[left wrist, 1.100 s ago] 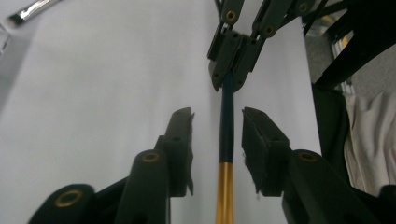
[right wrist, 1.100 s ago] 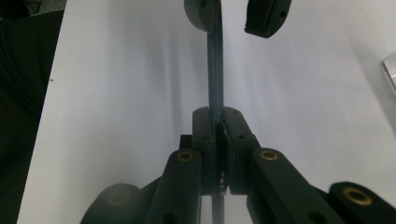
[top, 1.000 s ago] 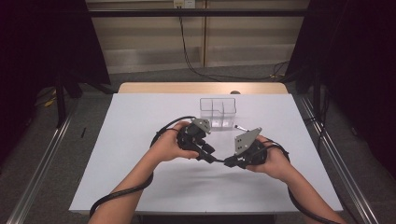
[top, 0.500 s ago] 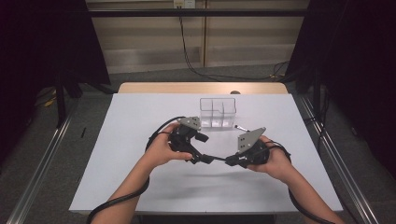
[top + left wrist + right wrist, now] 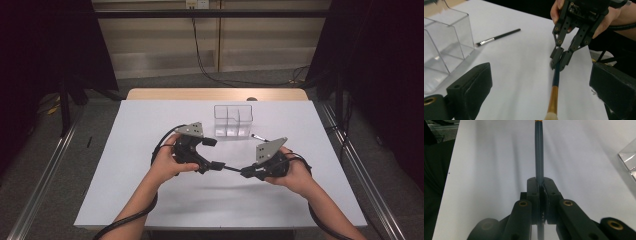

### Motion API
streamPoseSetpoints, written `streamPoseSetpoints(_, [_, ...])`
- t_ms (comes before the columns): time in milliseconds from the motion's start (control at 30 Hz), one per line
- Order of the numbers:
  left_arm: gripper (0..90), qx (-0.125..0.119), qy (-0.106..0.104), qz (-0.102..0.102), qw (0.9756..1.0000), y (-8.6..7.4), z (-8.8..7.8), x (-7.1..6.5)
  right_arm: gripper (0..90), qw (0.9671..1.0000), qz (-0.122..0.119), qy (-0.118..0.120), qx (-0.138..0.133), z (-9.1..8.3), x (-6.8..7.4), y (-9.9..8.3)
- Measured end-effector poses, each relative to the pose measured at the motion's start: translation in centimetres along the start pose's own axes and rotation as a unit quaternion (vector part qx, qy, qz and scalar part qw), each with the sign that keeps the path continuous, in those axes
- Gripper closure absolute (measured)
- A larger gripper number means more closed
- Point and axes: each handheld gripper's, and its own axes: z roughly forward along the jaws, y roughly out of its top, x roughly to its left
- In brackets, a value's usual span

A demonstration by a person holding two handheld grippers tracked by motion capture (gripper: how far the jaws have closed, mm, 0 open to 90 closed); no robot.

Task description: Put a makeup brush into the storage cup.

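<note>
From above, your right claw point(image 5: 248, 173) clenches the brush point(image 5: 230, 169) over the surface point(image 5: 150, 120); in the left gripper view its handle points between your released left claw point(image 5: 541, 90); the right gripper view suggests, dimly, a firm grip.

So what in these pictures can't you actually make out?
- Brush head of the dark-handled brush: cut off by the bottom edge in the left gripper view; in the high view too small to tell.
- Its handle end: hidden between the shut jaws of the right gripper.
- Bristles of the second brush beside the clear organizer: too small to judge.
- Organizer's compartments: cut off at the left edge in the left gripper view.
</note>
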Motion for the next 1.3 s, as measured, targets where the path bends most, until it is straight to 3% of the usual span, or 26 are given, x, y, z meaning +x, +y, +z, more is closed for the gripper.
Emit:
streamPoseSetpoints(233, [2.6,-0.042,0.027,-0.007,0.9987,-0.6,-0.4,0.2,85.0,0.9999,0.001,-0.004,-0.009,0.0,0.0,-0.1])
streamPoseSetpoints(567, [1.1,-0.07,0.028,-0.027,0.9968,-1.4,-0.5,0.5,85.0,0.9985,0.02,-0.025,-0.045,-0.2,0.1,-0.3])
streamPoseSetpoints(867, [1.1,-0.087,0.021,-0.037,0.9953,-1.4,-0.2,0.6,85.1,0.991,0.042,-0.057,-0.114,-0.7,0.2,0.1])
streamPoseSetpoints(1033, [5.0,-0.092,0.017,-0.035,0.995,-1.3,0.0,0.6,85.0,0.9875,0.049,-0.068,-0.133,-0.8,0.1,0.4])
streamPoseSetpoints(1300, [18.1,-0.12,0.013,-0.038,0.992,-1.2,-0.3,0.8,85.0,0.9852,0.056,-0.074,-0.144,-0.7,0.0,0.6])
